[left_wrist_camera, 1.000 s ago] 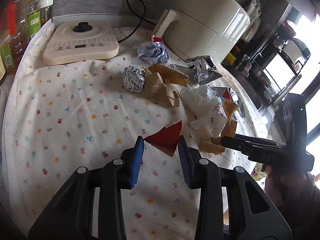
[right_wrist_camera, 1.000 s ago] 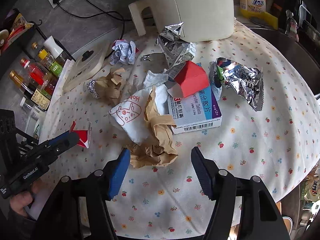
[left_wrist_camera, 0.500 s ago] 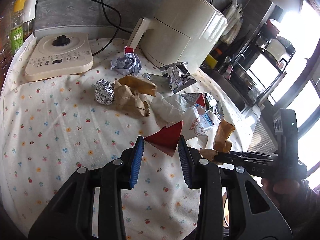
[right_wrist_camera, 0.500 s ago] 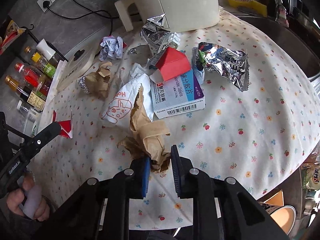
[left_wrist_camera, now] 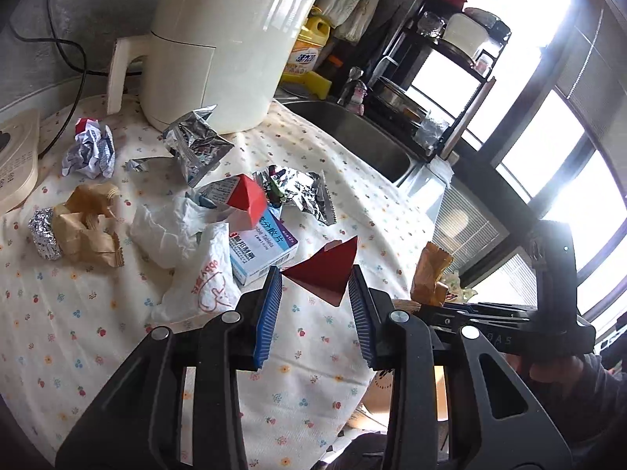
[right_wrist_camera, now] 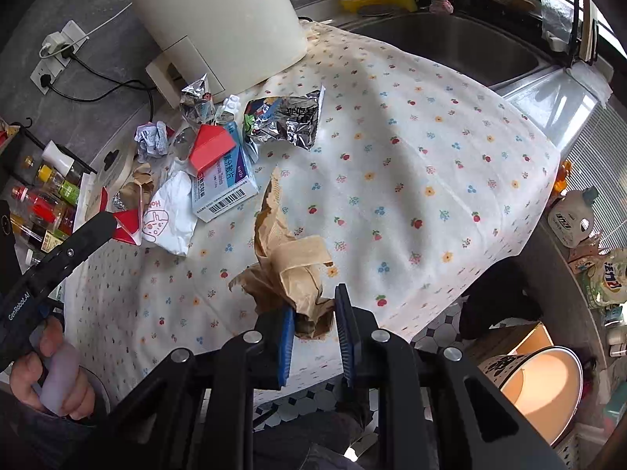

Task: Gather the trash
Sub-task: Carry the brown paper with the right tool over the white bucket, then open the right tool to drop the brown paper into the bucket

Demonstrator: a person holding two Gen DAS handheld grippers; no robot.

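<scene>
My left gripper (left_wrist_camera: pixel 315 297) is shut on a red folded paper scrap (left_wrist_camera: pixel 325 270), held above the flowered tablecloth; it also shows in the right wrist view (right_wrist_camera: pixel 127 225). My right gripper (right_wrist_camera: pixel 313 315) is shut on a crumpled brown paper bag (right_wrist_camera: pixel 288 258), lifted over the table's front edge; the bag also shows in the left wrist view (left_wrist_camera: pixel 431 274). More trash lies on the table: a white plastic bag (left_wrist_camera: pixel 196 258), a blue-white tablet box (left_wrist_camera: pixel 266 246), a red carton (left_wrist_camera: pixel 245 197), foil wrappers (left_wrist_camera: pixel 298 190), a foil ball (left_wrist_camera: pixel 43 231), brown paper (left_wrist_camera: pixel 88 223), crumpled paper (left_wrist_camera: pixel 90 152).
A cream air fryer (left_wrist_camera: pixel 223 47) stands at the back with a cord. A cream cooktop (left_wrist_camera: pixel 15 156) is at the left. A steel sink (right_wrist_camera: pixel 450 43) lies beyond the cloth. A paper-lined bin (right_wrist_camera: pixel 537 387) stands on the floor at the right. Bottles (right_wrist_camera: pixel 43 203) line the far left.
My right gripper closed on the brown paper bag and lifted it toward the table's front edge. My left gripper, still holding the red scrap, swung right toward the sink side.
</scene>
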